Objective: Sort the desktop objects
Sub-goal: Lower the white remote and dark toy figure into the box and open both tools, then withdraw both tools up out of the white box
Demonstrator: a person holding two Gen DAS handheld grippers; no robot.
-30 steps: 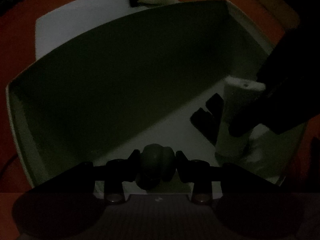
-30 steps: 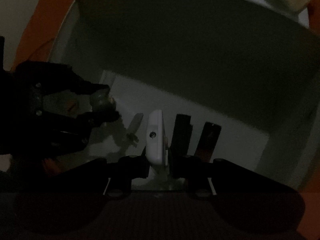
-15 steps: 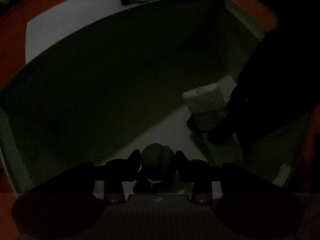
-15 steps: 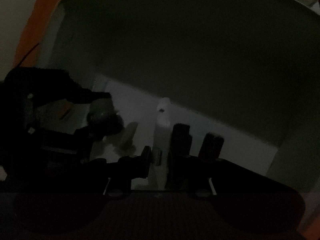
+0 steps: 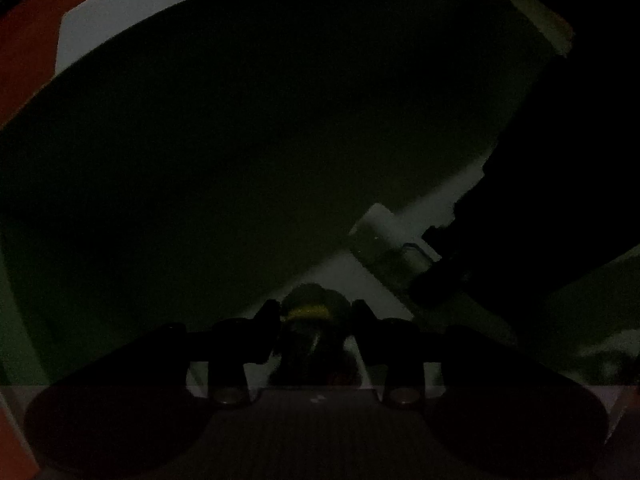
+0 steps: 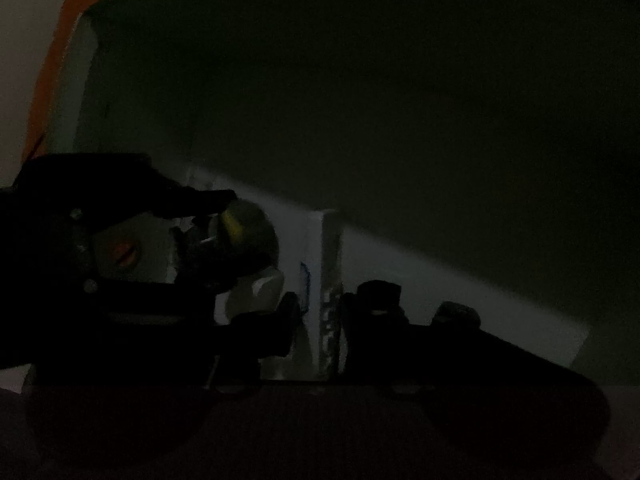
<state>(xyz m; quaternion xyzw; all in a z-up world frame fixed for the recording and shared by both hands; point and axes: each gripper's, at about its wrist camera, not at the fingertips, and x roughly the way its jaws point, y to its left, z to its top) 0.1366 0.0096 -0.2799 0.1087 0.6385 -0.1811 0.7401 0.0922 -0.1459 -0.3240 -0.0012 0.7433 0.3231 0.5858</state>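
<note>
Both grippers are low inside a dim white storage box (image 5: 536,4). My left gripper (image 5: 316,320) is shut on a small dark round object with a yellow band (image 5: 310,312), close to the box floor; it also shows in the right wrist view (image 6: 244,232). My right gripper (image 6: 320,312) is shut on a flat white box-like item (image 6: 326,264) standing on edge on the box floor; in the left wrist view that item (image 5: 384,236) lies to the right of my left gripper.
The box's tall dark back wall (image 6: 400,100) fills both views. Two dark upright items (image 6: 380,292) stand just right of the white item. An orange surface (image 5: 24,40) lies outside the box.
Both grippers have sunk deeper into the box with their objects. The white item has gone down to the floor. The yellow band on the round object now shows.
</note>
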